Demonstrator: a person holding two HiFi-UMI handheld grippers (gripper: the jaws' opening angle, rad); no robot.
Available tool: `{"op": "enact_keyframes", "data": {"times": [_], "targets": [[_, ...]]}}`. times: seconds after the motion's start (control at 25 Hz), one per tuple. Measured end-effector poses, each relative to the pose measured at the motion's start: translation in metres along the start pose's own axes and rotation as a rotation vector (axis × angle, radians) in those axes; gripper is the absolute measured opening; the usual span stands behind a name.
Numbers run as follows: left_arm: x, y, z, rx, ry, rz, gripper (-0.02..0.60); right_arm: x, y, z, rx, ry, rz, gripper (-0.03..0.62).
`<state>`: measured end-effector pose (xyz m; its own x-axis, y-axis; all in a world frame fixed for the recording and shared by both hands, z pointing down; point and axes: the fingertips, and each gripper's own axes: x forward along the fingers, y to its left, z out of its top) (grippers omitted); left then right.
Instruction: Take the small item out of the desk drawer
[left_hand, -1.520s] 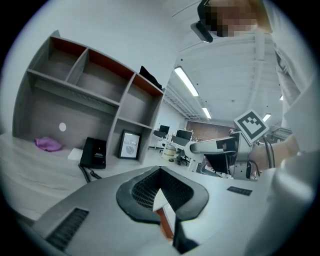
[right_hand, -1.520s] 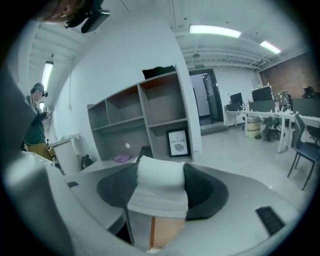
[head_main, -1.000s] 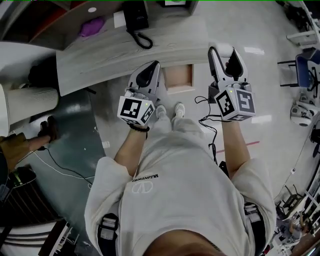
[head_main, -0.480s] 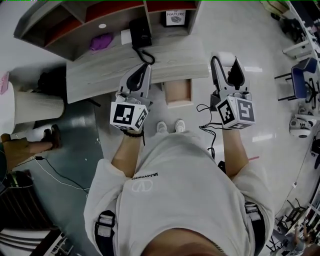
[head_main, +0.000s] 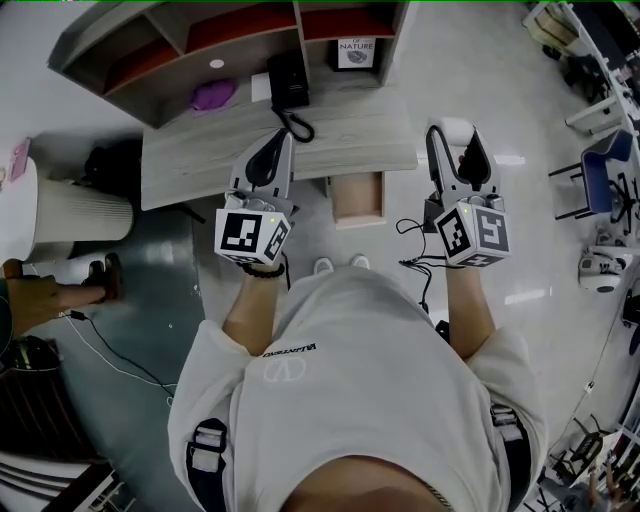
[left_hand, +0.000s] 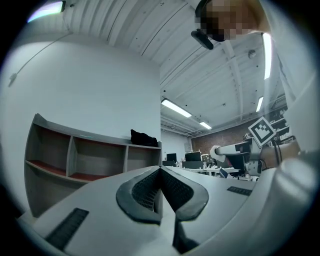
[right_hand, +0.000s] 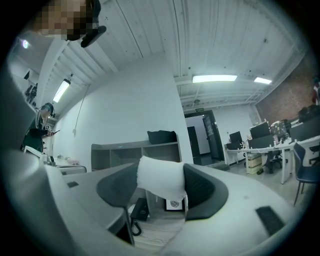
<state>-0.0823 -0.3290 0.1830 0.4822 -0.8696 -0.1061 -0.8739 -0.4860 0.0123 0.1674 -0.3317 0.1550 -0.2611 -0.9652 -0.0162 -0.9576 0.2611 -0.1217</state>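
The small white item (right_hand: 161, 178), a soft-looking block, is sitting clamped between the pads of my right tongs (head_main: 455, 133), which are standing wide around it and pressing it from both sides. In the head view it is showing just past the right end of the desk (head_main: 350, 135), raised clear of the top and apart from the drawer (head_main: 358, 197). That drawer is hanging open under the desk's front edge, between my two tongs. My left tongs (head_main: 280, 140) are pointing over the desk's front part with their pads pressed together and nothing between them. I am seeing a black telephone (head_main: 288, 82) at the back of the desk with its cord curling forward, a purple thing (head_main: 212, 95) left of it, and a shelf unit (head_main: 150, 45) rising behind, a framed print (head_main: 352, 50) standing in its right compartment.
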Motion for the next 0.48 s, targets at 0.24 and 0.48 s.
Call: {"op": "enact_keyframes", "data": {"times": [0.24, 0.48], "targets": [[-0.003, 0.001, 0.015, 0.013, -0.031, 0.007, -0.003, -0.002, 0.000, 0.009, -0.019, -0.019, -0.005, 0.278], [-0.007, 0.001, 0.025, 0.017, -0.055, 0.011, -0.002, -0.004, 0.002, 0.016, -0.024, -0.035, 0.003, 0.278]]}}
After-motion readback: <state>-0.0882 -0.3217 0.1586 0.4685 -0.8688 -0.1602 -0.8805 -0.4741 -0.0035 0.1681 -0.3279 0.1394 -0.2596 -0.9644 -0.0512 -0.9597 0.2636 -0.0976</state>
